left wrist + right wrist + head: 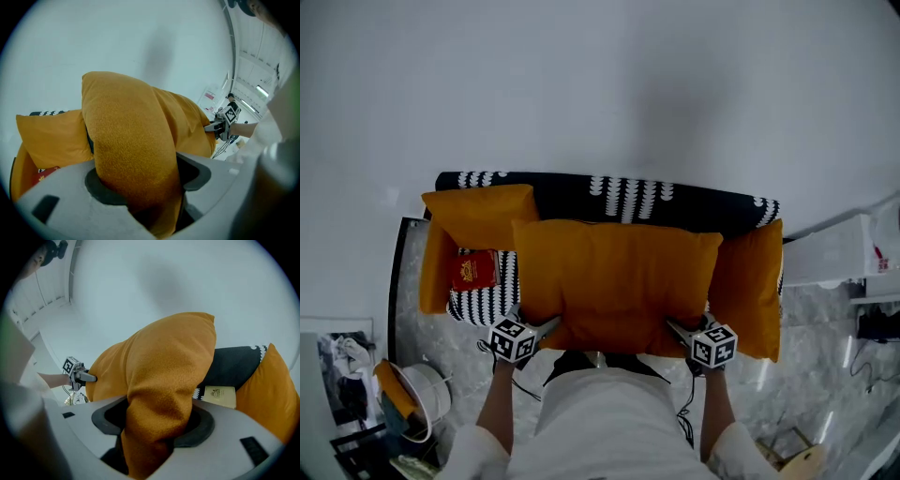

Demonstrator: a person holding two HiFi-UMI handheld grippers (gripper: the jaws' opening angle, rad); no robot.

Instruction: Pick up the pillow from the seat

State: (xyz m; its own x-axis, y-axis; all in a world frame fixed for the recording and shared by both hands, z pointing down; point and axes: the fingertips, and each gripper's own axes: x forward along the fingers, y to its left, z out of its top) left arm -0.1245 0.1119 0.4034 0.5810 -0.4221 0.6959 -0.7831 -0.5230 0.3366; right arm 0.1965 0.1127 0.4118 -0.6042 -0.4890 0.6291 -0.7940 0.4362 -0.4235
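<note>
A large orange pillow point(614, 281) hangs in front of a seat point(628, 197) that has a black cover with white patterns. My left gripper point(551, 326) is shut on the pillow's near left corner, and my right gripper point(675, 328) is shut on its near right corner. In the left gripper view the pillow point(126, 140) fills the space between the jaws of the left gripper point(145, 183), and the right gripper point(220, 125) shows at the far corner. In the right gripper view the fabric point(164, 376) is bunched in the right gripper point(157, 420). The pillow hides most of the seat.
Two more orange cushions stand on the seat, one at the left point(478, 214) and one at the right point(750, 286). A small red packet point(474, 270) lies on the striped seat at the left. A white bin point(427, 398) stands on the marble floor at lower left, and a white shelf point(834, 248) at the right.
</note>
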